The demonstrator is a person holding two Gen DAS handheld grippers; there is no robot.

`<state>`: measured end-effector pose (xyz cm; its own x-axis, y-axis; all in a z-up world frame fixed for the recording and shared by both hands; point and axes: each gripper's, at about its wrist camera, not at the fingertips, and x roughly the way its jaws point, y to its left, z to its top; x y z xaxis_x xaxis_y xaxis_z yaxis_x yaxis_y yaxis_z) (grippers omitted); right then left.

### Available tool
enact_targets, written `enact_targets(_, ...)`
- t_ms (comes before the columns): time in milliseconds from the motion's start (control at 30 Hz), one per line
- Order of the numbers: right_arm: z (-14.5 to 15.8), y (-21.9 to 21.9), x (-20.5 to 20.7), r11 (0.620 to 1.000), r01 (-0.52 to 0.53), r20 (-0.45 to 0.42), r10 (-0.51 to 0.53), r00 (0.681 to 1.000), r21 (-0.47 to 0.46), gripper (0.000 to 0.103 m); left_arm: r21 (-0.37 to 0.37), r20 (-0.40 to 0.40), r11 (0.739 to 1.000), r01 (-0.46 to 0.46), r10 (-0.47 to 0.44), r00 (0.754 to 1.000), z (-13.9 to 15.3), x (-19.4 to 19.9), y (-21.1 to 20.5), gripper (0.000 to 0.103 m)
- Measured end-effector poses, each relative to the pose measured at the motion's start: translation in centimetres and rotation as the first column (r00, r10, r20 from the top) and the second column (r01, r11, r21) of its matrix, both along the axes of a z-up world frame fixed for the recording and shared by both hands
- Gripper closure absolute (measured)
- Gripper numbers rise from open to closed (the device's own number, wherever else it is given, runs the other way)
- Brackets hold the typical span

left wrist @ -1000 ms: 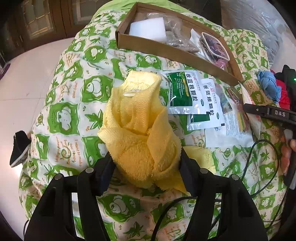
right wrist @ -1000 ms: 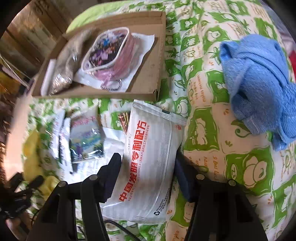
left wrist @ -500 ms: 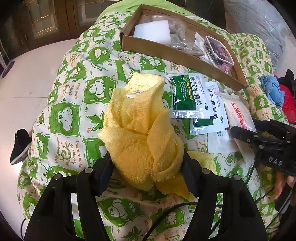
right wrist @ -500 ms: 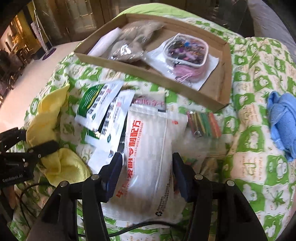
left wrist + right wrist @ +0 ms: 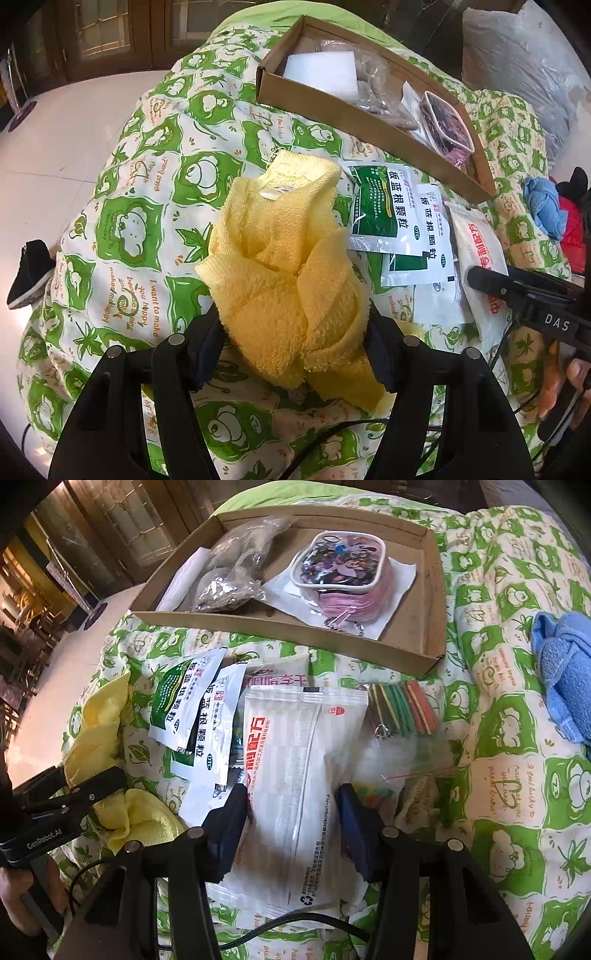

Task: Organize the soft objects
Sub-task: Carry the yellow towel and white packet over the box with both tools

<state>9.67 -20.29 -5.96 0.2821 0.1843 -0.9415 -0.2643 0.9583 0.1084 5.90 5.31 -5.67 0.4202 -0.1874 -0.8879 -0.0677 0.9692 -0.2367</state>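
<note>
**A:** In the cardboard tray (image 5: 430, 602) at the far end of the quilt (image 5: 155, 192): a bagged grey plush (image 5: 236, 568), a white foam block (image 5: 321, 72) and a clear pouch of pink bits (image 5: 341, 574). Looks like those are sorted. Everything else is outside it.

**B:** Grippers?

**A:** Left gripper (image 5: 295, 332) has its pads pressed into both sides of the knotted yellow towel (image 5: 284, 258); bundle sits on the quilt near the camera, well short of the tray. Right gripper (image 5: 293, 812) straddles the white sachet (image 5: 295, 775), and its jaws have just been closing on it. Pads sit at the pack's edges, but I can't tell whether they press on it.

**B:** Left to do?

**A:** My read: roughly a third done. Outside the tray: towel, sachet, two green-and-white granule packets (image 5: 192, 716), a bag of coloured sticks (image 5: 400, 709), blue cloth (image 5: 565, 675) off to the right.

**B:** Obstacles?

**A:** The packets lie between towel and tray, overlapping under the sachet, so lifting one may drag others. The two grippers sit close side by side. A black cable (image 5: 258, 930) trails across the near quilt. Tray wall must be cleared on entry.
</note>
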Motion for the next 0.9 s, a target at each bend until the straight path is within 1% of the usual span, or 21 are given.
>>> enact_targets(33,-0.2,0.3,0.0,1.0,0.001,0.004,-0.001,1.0,0.0,0.054,0.001,0.004,1.0,0.002,-0.002,1.0,0.1,-0.1,0.0,0.04)
enact_targets(200,1.2,0.5,-0.5,1.0,0.0,0.035,-0.001,0.999,0.015,0.055,0.006,0.046,1.0,0.011,-0.011,0.999,0.9,-0.5,-0.1,0.041)
enact_targets(300,1.8,0.2,-0.5,1.0,0.003,0.056,-0.004,0.998,0.022,0.055,0.006,0.051,1.0,0.014,-0.015,0.999,1.0,-0.5,-0.1,0.041)
enact_targets(533,3.2,-0.3,-0.5,0.999,0.011,0.073,-0.015,0.997,0.048,0.055,0.016,0.088,1.0,0.008,-0.009,0.996,2.0,-1.0,0.1,0.041)
enact_targets(667,3.9,-0.6,-0.6,0.998,0.009,0.089,-0.015,0.996,0.064,0.055,0.012,0.096,1.0,-0.003,0.002,0.995,2.6,-1.1,0.0,0.041)
enact_targets(800,4.5,-0.8,-0.5,0.997,0.004,0.097,-0.012,0.995,0.081,0.055,0.026,0.114,1.0,-0.007,0.004,0.993,3.7,-1.1,-0.2,0.041)
enact_targets(900,4.8,-0.9,-0.5,0.996,0.001,0.101,-0.011,0.995,0.092,0.055,0.019,0.122,1.0,-0.009,0.006,0.992,4.6,-1.1,-0.4,0.041)
